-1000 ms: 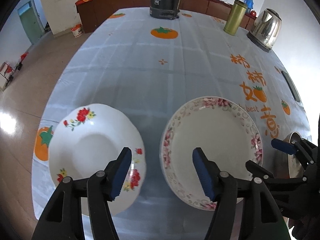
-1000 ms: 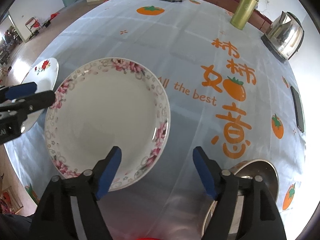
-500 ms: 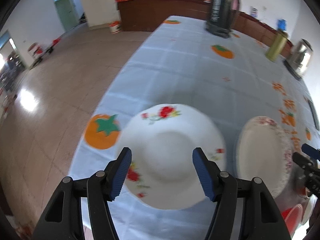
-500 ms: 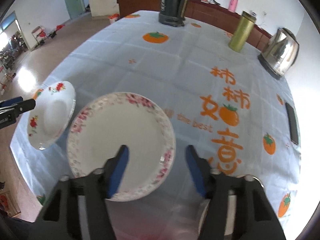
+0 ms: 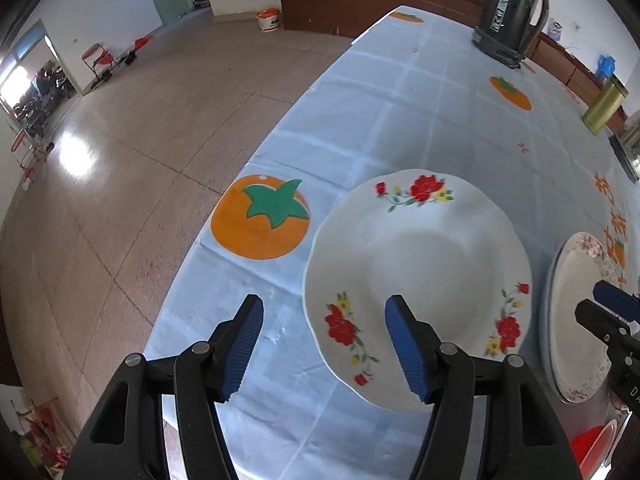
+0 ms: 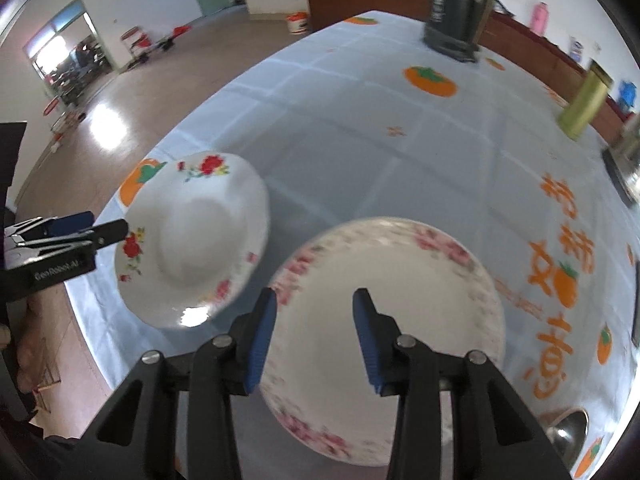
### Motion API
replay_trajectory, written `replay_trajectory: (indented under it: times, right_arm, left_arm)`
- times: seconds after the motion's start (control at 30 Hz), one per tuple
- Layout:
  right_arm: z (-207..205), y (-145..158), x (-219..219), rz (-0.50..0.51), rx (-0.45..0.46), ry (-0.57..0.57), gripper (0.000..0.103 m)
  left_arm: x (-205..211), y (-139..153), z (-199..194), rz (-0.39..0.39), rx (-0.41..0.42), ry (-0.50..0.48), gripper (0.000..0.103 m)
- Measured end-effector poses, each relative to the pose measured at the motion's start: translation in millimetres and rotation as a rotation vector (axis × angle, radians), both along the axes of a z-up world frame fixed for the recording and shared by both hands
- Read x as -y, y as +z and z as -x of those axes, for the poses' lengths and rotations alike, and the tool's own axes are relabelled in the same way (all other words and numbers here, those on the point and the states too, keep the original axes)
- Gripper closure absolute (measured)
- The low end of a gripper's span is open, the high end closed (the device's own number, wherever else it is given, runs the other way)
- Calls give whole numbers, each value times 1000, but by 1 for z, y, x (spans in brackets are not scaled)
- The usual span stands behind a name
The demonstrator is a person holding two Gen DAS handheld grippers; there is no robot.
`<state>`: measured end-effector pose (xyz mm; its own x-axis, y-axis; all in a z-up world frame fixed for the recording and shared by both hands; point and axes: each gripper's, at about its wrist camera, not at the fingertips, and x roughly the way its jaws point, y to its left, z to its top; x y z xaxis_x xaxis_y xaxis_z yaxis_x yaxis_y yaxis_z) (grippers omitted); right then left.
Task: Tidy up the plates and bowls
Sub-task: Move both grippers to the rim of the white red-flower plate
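A white deep plate with red flowers [image 5: 420, 276] lies near the table's left edge; it also shows in the right wrist view [image 6: 196, 240]. To its right lies a flat plate with a pink floral rim [image 6: 392, 312], seen edge-on in the left wrist view [image 5: 576, 320]. My left gripper [image 5: 322, 350] is open and empty, its right finger over the flowered plate's near rim. My right gripper [image 6: 314, 336] is open and empty, hovering above the near left part of the pink-rimmed plate.
The table wears a pale blue cloth with orange persimmons [image 5: 260, 216]. A black thermos jug [image 6: 456, 4], a gold canister [image 6: 584, 100] and a steel kettle [image 6: 628, 148] stand at the far side. A steel bowl [image 6: 568, 436] and a red object [image 5: 592, 448] sit at the near right.
Both grippers have swung left. The flowered plate now sits right of the left gripper's centre. The right gripper's jaws have narrowed and moved over the pink-rimmed plate.
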<state>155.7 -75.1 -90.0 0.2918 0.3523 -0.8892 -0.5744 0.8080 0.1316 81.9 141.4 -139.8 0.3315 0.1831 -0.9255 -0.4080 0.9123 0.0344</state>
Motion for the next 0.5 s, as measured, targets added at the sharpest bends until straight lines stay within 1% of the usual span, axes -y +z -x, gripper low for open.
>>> replay_trajectory:
  times: [0.23,0.5]
  right_arm:
    - [-12,-8,-39,-4,-23,46,63]
    - [-23,-25,-71,61,-28,90,63]
  left_arm:
    - [-8,-9,-4,12,-15,11,37]
    - [-9,-17,-11,20,-24,-2,37]
